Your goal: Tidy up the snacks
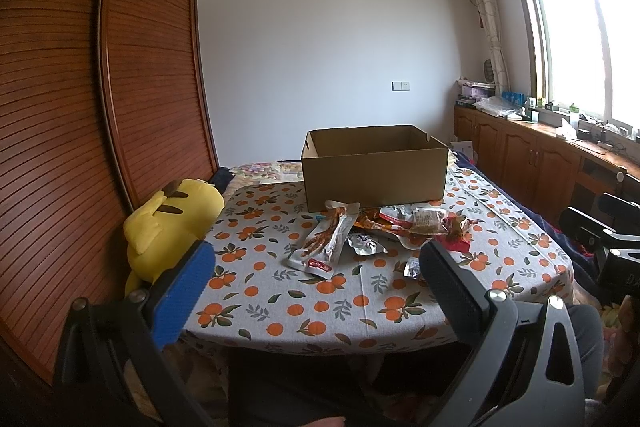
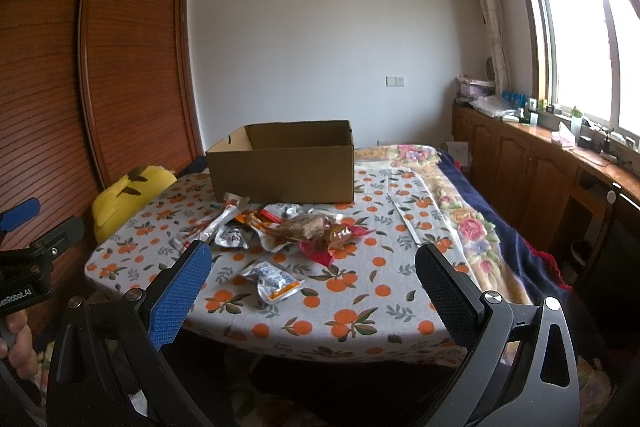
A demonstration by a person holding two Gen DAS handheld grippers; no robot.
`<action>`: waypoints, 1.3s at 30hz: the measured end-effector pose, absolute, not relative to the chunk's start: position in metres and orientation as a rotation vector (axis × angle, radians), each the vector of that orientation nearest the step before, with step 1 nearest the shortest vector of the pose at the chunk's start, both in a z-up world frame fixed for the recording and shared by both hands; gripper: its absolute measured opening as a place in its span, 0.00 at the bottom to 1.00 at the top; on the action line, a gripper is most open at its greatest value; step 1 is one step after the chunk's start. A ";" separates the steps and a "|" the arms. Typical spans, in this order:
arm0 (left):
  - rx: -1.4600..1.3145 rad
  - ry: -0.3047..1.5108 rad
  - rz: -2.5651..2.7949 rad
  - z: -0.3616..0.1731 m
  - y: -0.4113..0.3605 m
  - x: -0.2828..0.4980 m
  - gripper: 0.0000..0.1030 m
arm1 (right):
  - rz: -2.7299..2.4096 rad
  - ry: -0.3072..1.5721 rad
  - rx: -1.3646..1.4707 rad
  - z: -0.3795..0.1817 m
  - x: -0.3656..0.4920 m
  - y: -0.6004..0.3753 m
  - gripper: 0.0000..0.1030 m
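Your snack packets (image 1: 384,231) lie heaped at mid-frame on the table (image 1: 280,307), just in front of the open cardboard box (image 1: 374,167). The long silver packet (image 1: 322,243) runs from lower left up toward the box. One small packet (image 2: 274,279) lies apart, nearer you. You hold both the left tool (image 1: 316,291) and the right tool (image 2: 312,291) level over the table's near edge, spread wide, grasping nothing.

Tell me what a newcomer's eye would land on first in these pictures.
First the open cardboard box, standing at the far side of the orange-print tablecloth. In front of it lies a loose heap of snack packets, one small packet apart, nearer the camera. A yellow plush toy sits at the table's left edge, beside the slatted wooden wardrobe.
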State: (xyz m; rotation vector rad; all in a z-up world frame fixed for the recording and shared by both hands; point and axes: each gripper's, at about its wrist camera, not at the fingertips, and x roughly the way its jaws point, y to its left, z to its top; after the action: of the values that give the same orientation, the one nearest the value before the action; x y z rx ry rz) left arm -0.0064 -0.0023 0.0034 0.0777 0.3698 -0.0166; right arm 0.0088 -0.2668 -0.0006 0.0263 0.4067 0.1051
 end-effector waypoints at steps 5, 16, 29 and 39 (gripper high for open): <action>0.078 0.369 -0.016 0.004 -0.002 -0.007 1.00 | 0.105 0.407 0.026 -0.003 0.011 -0.265 1.00; 0.079 0.368 -0.016 0.003 -0.002 -0.007 1.00 | 0.106 0.405 0.027 0.000 0.009 -0.267 1.00; 0.080 0.366 -0.015 0.003 -0.003 -0.007 1.00 | 0.105 0.402 0.022 -0.001 0.008 -0.267 1.00; 0.083 0.402 -0.017 -0.006 0.006 0.003 1.00 | 0.106 0.409 0.018 -0.003 0.009 -0.268 1.00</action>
State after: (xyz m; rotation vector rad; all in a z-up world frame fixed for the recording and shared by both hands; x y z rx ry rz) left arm 0.0032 0.0059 -0.0056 0.0833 0.4017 -0.0174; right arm 0.0094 -0.2681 -0.0034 0.0176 0.4091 0.1062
